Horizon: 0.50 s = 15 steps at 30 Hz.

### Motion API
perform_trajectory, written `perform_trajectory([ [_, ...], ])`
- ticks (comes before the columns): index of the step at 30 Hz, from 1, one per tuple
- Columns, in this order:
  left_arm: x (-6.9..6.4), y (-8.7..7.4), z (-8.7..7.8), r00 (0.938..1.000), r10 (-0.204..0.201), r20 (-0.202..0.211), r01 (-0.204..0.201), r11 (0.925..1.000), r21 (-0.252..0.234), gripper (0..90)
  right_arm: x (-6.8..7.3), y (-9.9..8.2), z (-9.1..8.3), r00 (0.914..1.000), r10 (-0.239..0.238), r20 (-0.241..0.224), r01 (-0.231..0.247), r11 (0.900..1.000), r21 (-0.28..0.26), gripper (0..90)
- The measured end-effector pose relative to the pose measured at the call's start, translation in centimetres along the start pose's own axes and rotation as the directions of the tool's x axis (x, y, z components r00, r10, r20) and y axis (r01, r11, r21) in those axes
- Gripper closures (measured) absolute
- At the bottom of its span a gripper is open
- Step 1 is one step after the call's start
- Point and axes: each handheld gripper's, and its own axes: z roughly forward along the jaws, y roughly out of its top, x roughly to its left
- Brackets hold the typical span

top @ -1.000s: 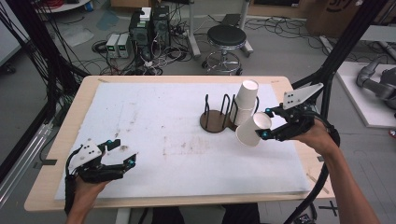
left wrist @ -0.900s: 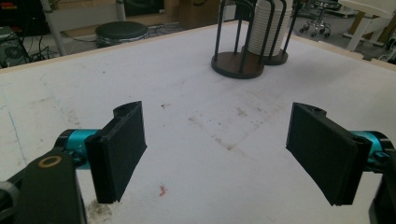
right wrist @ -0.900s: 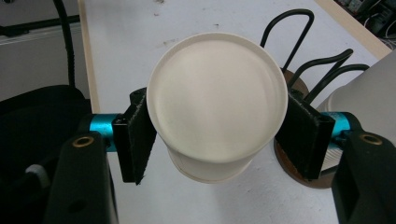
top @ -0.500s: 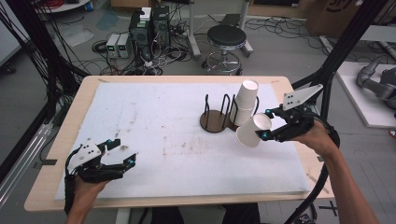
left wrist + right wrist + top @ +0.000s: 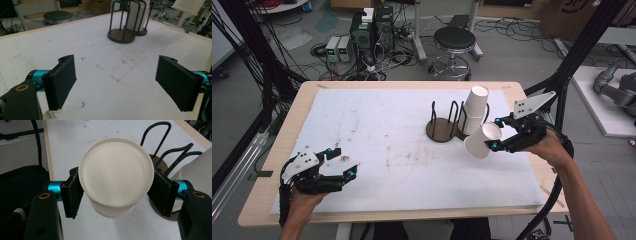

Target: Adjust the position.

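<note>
Two black fingers of the right gripper (image 5: 495,134) clench a white paper cup (image 5: 479,141), tipped sideways just beside the wire cup holder (image 5: 447,122) and its cup stack (image 5: 474,107). The left gripper (image 5: 343,162), fingers just widened and released, hovers over the desk (image 5: 402,160).

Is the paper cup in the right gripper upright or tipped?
Tipped. The cup lies sideways in the right gripper, its bottom facing that gripper's camera.

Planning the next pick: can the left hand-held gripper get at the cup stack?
Probably yes: the left hand-held gripper is open and empty, with bare mat up to the cup stack.
</note>
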Motion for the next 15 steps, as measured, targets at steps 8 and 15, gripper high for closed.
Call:
perform_trajectory([
  [8, 0.3, 0.7, 0.1, 0.9970, 0.011, 0.076, -0.014, 0.9991, 0.041, 13.4, 0.0, 0.7, 0.4, 0.9999, -0.010, -0.010, 0.010, 1.0000, 0.001, 34.2],
  [15, 0.3, 2.2, 0.7, 0.9913, 0.036, 0.127, -0.045, 0.9963, 0.073, 13.4, 0.2, 1.6, 1.0, 0.9992, -0.026, -0.030, 0.026, 0.9996, 0.013, 34.3],
])
